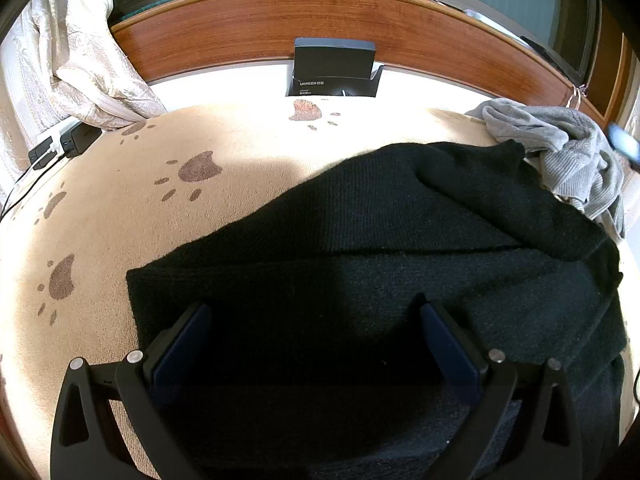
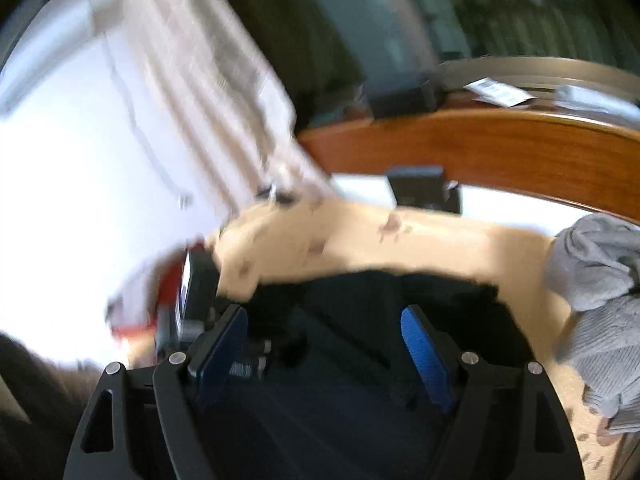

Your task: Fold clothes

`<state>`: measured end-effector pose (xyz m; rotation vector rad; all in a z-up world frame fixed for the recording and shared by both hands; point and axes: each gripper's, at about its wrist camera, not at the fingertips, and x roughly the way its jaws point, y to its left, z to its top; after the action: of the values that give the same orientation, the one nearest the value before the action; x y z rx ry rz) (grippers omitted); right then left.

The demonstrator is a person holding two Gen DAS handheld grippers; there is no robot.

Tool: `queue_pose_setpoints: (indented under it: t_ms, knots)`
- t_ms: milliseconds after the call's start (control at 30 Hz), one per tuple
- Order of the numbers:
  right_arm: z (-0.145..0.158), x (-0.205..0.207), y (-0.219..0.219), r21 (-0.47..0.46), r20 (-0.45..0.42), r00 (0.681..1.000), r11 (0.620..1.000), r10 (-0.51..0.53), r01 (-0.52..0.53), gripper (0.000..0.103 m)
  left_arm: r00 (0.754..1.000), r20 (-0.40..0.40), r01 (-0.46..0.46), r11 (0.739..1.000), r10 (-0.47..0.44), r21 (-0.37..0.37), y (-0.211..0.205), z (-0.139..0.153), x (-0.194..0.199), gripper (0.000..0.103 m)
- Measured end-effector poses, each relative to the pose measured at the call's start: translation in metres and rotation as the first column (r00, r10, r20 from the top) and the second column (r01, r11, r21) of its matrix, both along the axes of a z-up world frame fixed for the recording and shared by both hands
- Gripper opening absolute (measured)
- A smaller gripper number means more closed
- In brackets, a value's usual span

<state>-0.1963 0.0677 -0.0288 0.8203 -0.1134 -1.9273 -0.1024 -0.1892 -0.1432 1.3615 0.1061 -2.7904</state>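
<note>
A black knitted garment [image 1: 380, 240] lies partly folded on a beige blanket with brown paw prints [image 1: 120, 208]. My left gripper [image 1: 316, 312] is open, its blue pads wide apart just above the garment's near part. The right wrist view is blurred by motion. There my right gripper [image 2: 324, 316] is open over the dark garment [image 2: 360, 292], holding nothing. A crumpled grey garment [image 1: 560, 148] lies at the right, beside the black one; it also shows in the right wrist view [image 2: 600, 288].
A wooden headboard [image 1: 320, 28] runs along the back. A black box [image 1: 334, 68] leans against it. A cream quilt [image 1: 68, 52] is piled at the left, with black and white chargers and cables [image 1: 60, 144] under it. A blurred black and red object [image 2: 188, 292] sits left of my right gripper.
</note>
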Motion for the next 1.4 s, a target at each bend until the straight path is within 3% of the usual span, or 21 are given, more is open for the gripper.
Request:
queue_pose_setpoints:
  t_ms: [100, 200, 267, 300, 367, 433, 500, 600, 700, 900, 1033, 1100, 1167, 1267, 1333, 1400]
  knots:
    - [-0.010, -0.040, 0.003, -0.018, 0.127, 0.980, 0.988, -0.152, 0.156, 0.082, 1.000, 0.000, 0.000, 1.000, 0.000, 0.000, 0.000, 0.000, 0.000, 0.103]
    - [-0.036, -0.088, 0.002, -0.063, 0.361, 0.901, 0.958, -0.240, 0.281, 0.082, 1.000, 0.000, 0.001, 1.000, -0.001, 0.001, -0.001, 0.000, 0.000, 0.103]
    - [-0.057, -0.117, 0.000, -0.082, 0.505, 0.822, 0.934, -0.262, 0.348, 0.082, 1.000, -0.001, 0.000, 1.000, 0.000, 0.001, -0.001, 0.000, 0.000, 0.103]
    - [-0.067, -0.125, -0.004, -0.054, 0.545, 0.788, 0.926, -0.285, 0.373, 0.082, 1.000, -0.001, 0.000, 1.000, 0.000, 0.001, 0.000, 0.000, 0.000, 0.103]
    - [-0.082, -0.137, -0.017, 0.021, 0.576, 0.753, 0.927, -0.318, 0.375, 0.082, 1.000, -0.001, 0.000, 1.000, 0.000, 0.001, -0.001, 0.000, 0.000, 0.103]
    - [-0.086, -0.139, -0.035, 0.089, 0.549, 0.768, 0.937, -0.329, 0.338, 0.082, 1.000, -0.001, -0.001, 1.000, 0.001, 0.000, 0.000, -0.001, 0.000, 0.103]
    - [-0.091, -0.137, -0.051, 0.091, 0.561, 0.782, 0.959, -0.271, 0.266, 0.082, 1.000, -0.002, -0.001, 1.000, 0.001, 0.001, 0.000, -0.002, 0.001, 0.103]
    - [-0.091, -0.121, -0.071, 0.059, 0.593, 0.790, 0.987, -0.154, 0.148, 0.082, 1.000, -0.003, -0.001, 1.000, 0.001, 0.003, 0.000, -0.003, 0.001, 0.103]
    - [-0.075, -0.088, -0.080, -0.051, 0.583, 0.812, 0.998, 0.012, 0.022, 0.082, 1.000, -0.005, -0.003, 1.000, 0.003, 0.008, 0.000, -0.005, 0.002, 0.103]
    - [-0.039, 0.001, -0.088, -0.093, 0.454, 0.848, 0.961, 0.274, -0.261, 0.082, 1.000, -0.010, -0.008, 1.000, 0.008, 0.022, -0.001, -0.007, 0.001, 0.103]
    - [-0.028, 0.047, -0.080, -0.043, 0.385, 0.857, 0.934, 0.343, -0.355, 0.082, 1.000, -0.012, -0.009, 1.000, 0.009, 0.023, 0.000, -0.009, 0.001, 0.103]
    - [-0.024, 0.058, -0.069, -0.034, 0.348, 0.876, 0.938, 0.334, -0.344, 0.082, 1.000, -0.012, -0.010, 1.000, 0.010, 0.024, 0.000, -0.009, 0.001, 0.103]
    - [-0.018, 0.051, -0.056, -0.025, 0.313, 0.917, 0.967, 0.249, -0.254, 0.082, 1.000, -0.012, -0.010, 1.000, 0.010, 0.024, 0.001, -0.008, 0.000, 0.103]
    - [-0.011, 0.020, -0.032, 0.013, 0.272, 0.962, 1.000, -0.025, 0.023, 0.082, 1.000, -0.013, -0.009, 1.000, 0.009, 0.027, 0.001, -0.008, 0.000, 0.103]
    - [-0.014, -0.007, -0.016, 0.053, 0.260, 0.942, 0.977, -0.213, 0.207, 0.082, 1.000, -0.013, -0.009, 1.000, 0.009, 0.028, 0.000, -0.007, -0.001, 0.103]
    - [-0.021, -0.031, -0.009, 0.113, 0.252, 0.918, 0.951, -0.306, 0.287, 0.082, 1.000, -0.013, -0.009, 1.000, 0.009, 0.028, 0.001, -0.006, -0.001, 0.103]
